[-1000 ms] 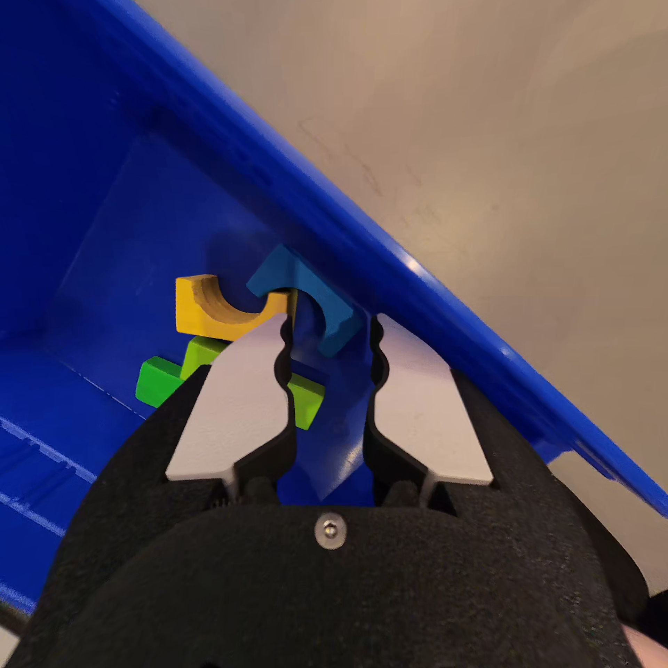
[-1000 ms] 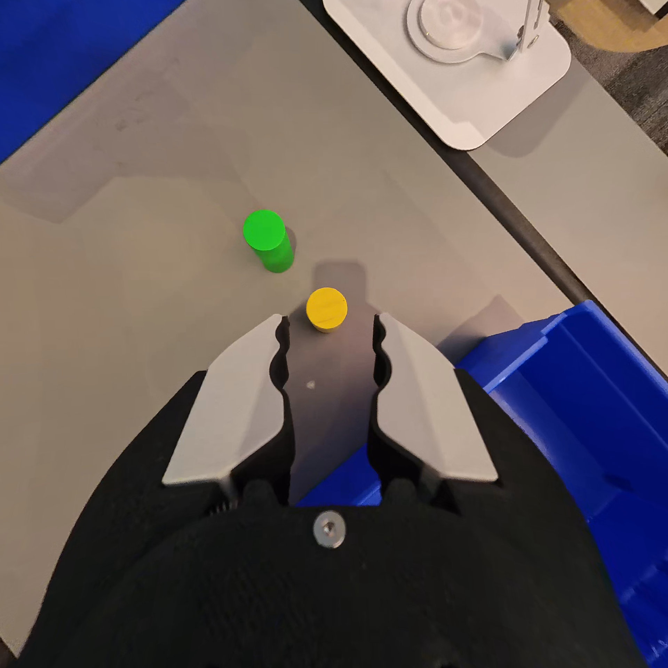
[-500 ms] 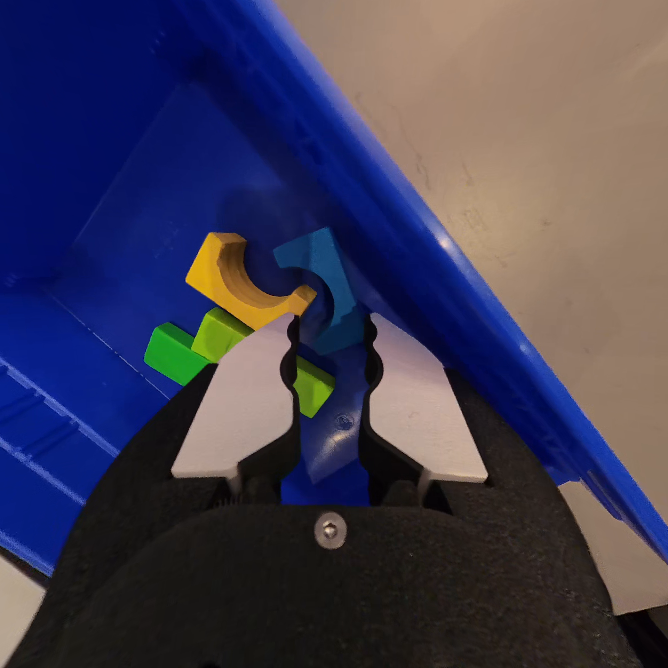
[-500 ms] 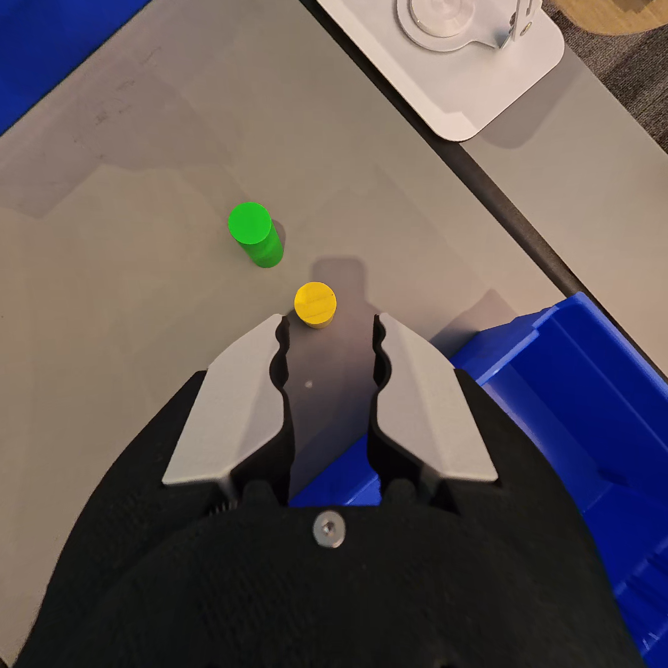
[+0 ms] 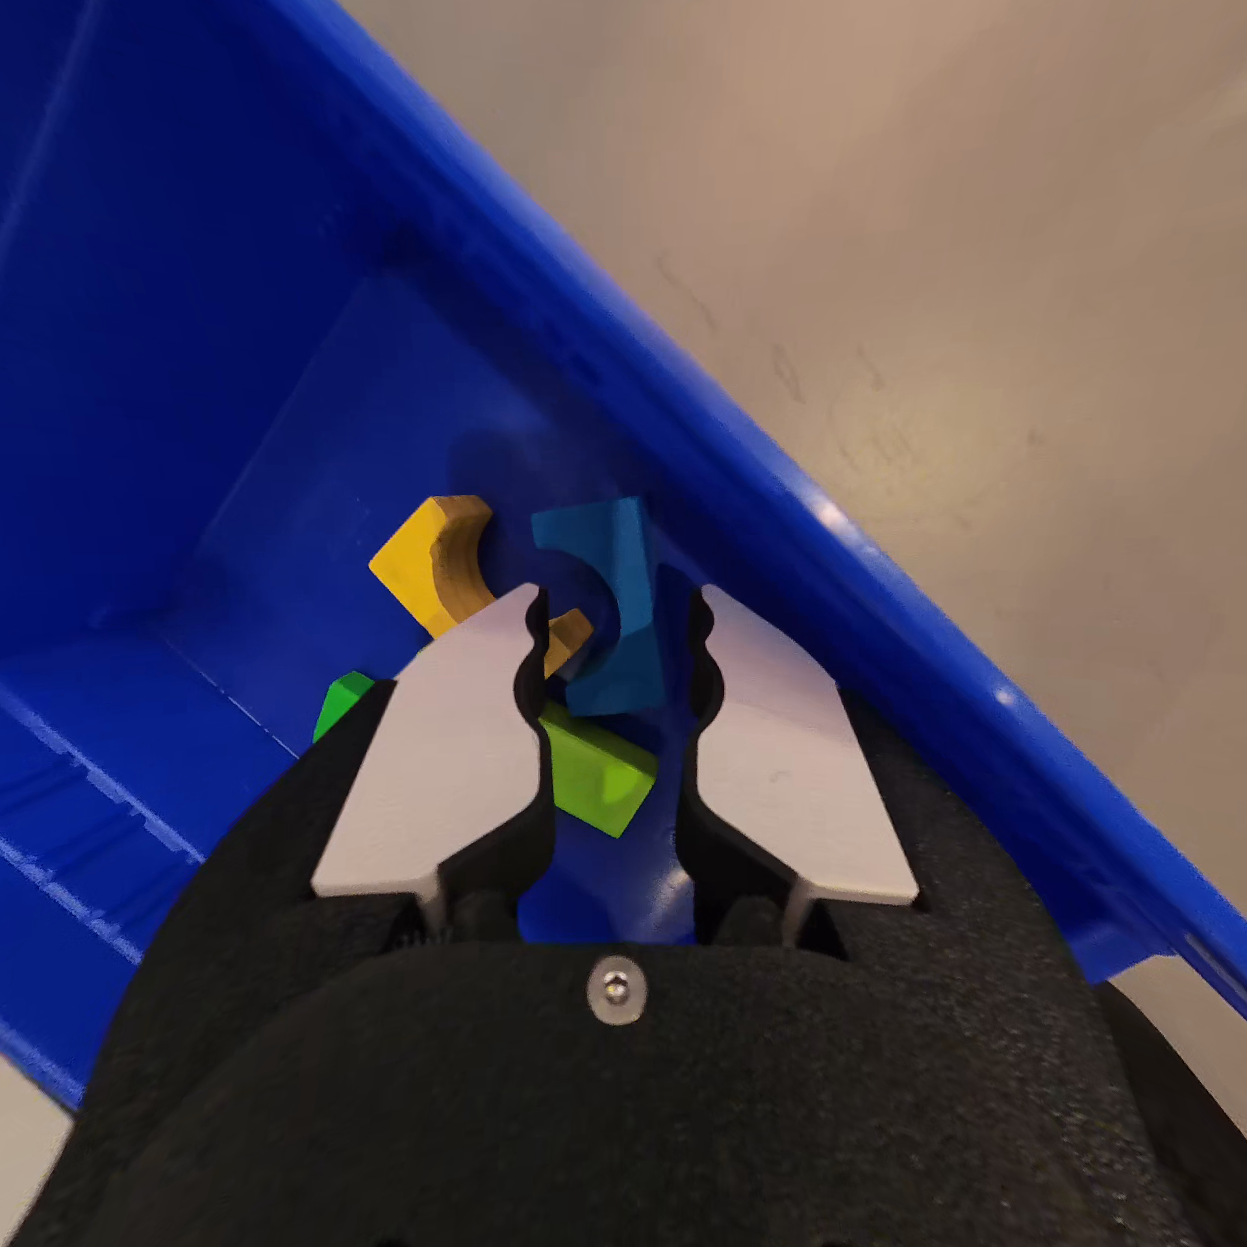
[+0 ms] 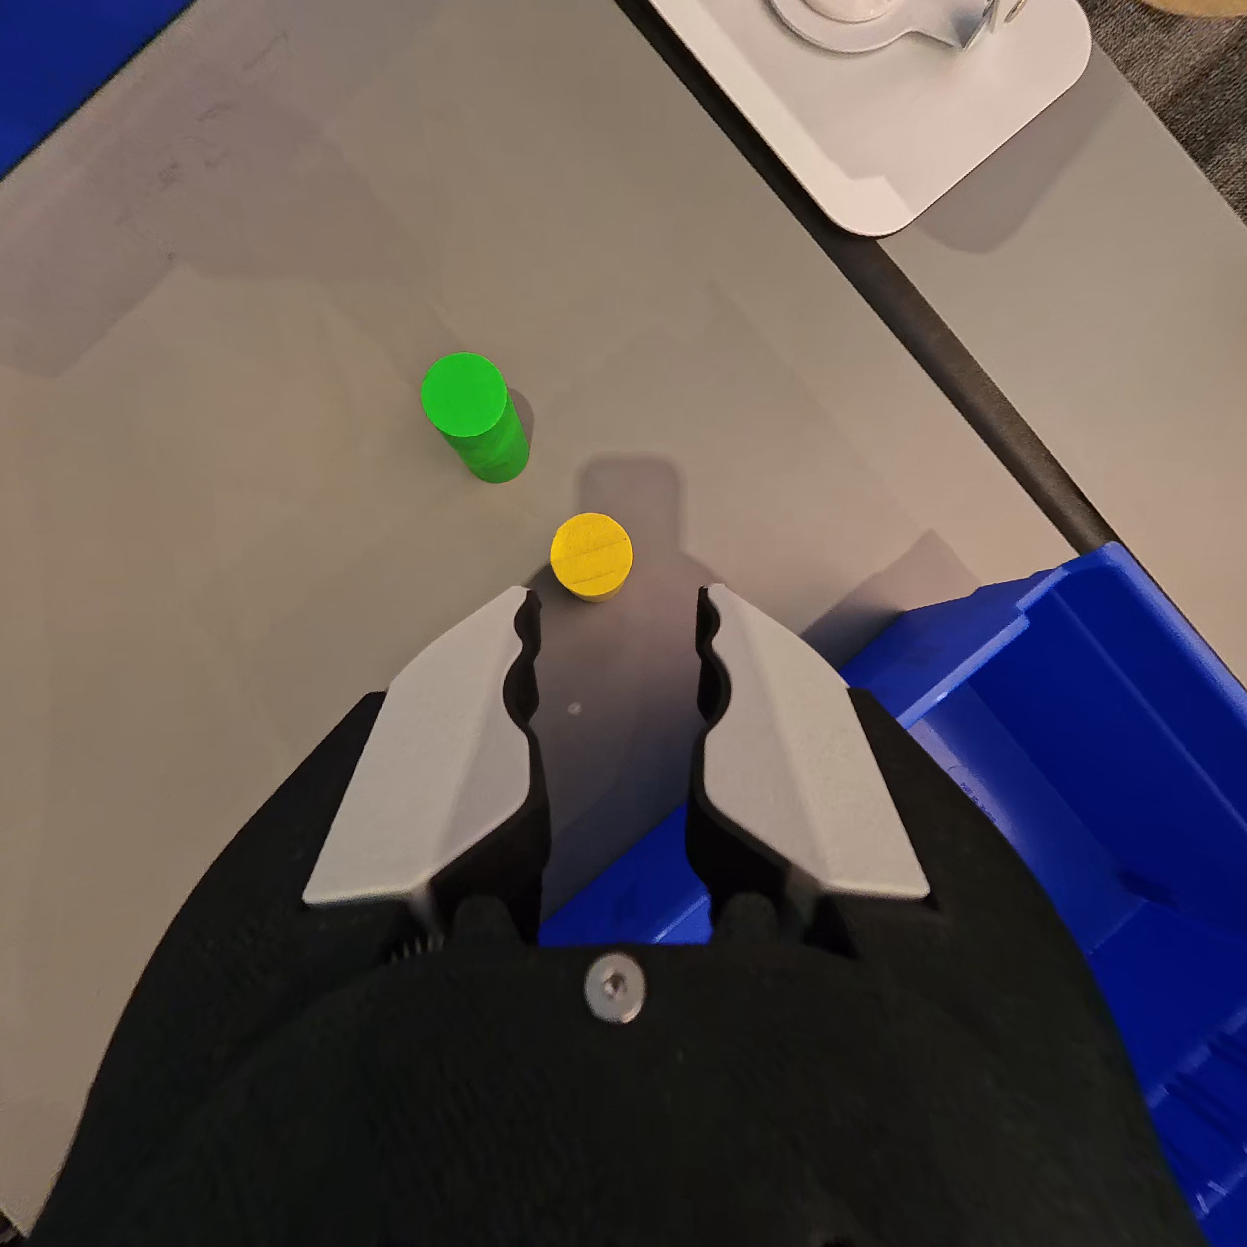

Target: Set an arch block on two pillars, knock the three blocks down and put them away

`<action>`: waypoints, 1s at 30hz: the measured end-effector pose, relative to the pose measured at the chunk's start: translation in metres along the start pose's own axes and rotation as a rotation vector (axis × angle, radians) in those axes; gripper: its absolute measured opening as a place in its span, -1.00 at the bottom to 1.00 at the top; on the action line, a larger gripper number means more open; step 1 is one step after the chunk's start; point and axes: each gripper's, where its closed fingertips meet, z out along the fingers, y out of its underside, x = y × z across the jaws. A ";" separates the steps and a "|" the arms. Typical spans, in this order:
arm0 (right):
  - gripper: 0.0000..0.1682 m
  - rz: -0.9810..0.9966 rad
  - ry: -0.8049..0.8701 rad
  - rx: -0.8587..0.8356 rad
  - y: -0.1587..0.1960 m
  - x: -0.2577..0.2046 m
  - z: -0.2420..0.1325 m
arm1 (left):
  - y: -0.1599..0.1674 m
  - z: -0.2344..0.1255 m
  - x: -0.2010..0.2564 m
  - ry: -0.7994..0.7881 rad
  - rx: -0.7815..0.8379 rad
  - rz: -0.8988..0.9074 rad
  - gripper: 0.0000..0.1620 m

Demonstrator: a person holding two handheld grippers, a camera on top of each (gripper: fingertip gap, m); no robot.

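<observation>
In the left wrist view my left gripper point(image 5: 614, 600) is open inside a blue bin point(image 5: 742, 472). A blue arch block point(image 5: 624, 607) stands between its fingertips, apart from both fingers. A yellow arch block point(image 5: 432, 560) lies to its left, partly behind the left finger. Green blocks point(image 5: 594, 776) lie under them. In the right wrist view my right gripper point(image 6: 617, 600) is open and empty above the grey table. A yellow pillar point(image 6: 590, 553) stands upright just beyond its fingertips. A green pillar point(image 6: 472, 411) stands upright farther off to the left.
A second blue bin point(image 6: 1052, 776) sits at the right of the right wrist view. A white flat base point(image 6: 897, 101) with a metal fitting lies at the top right, beyond a dark seam point(image 6: 945, 303) in the table. Another blue edge point(image 6: 54, 54) shows top left. From my right tips it is roughly 5 centimetres to the yellow pillar point(image 6: 590, 553); from my left, 35 centimetres.
My left gripper has gone deeper into the bin, so the blue arch now sits between its fingertips. My right gripper has drifted slightly, the pillars shifting left in view.
</observation>
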 end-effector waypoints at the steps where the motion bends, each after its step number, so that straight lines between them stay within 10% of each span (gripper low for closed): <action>1: -0.46 -0.001 -0.002 0.000 0.000 0.000 0.000 | 0.003 0.002 -0.002 -0.005 -0.018 -0.004 -0.51; 12: -0.46 -0.001 0.002 0.005 0.000 0.002 0.000 | 0.015 0.010 0.003 0.030 -0.090 0.027 -0.85; 30: -0.40 -0.027 0.057 -0.199 0.015 -0.007 0.060 | -0.004 -0.094 -0.018 0.087 0.293 -0.166 -0.86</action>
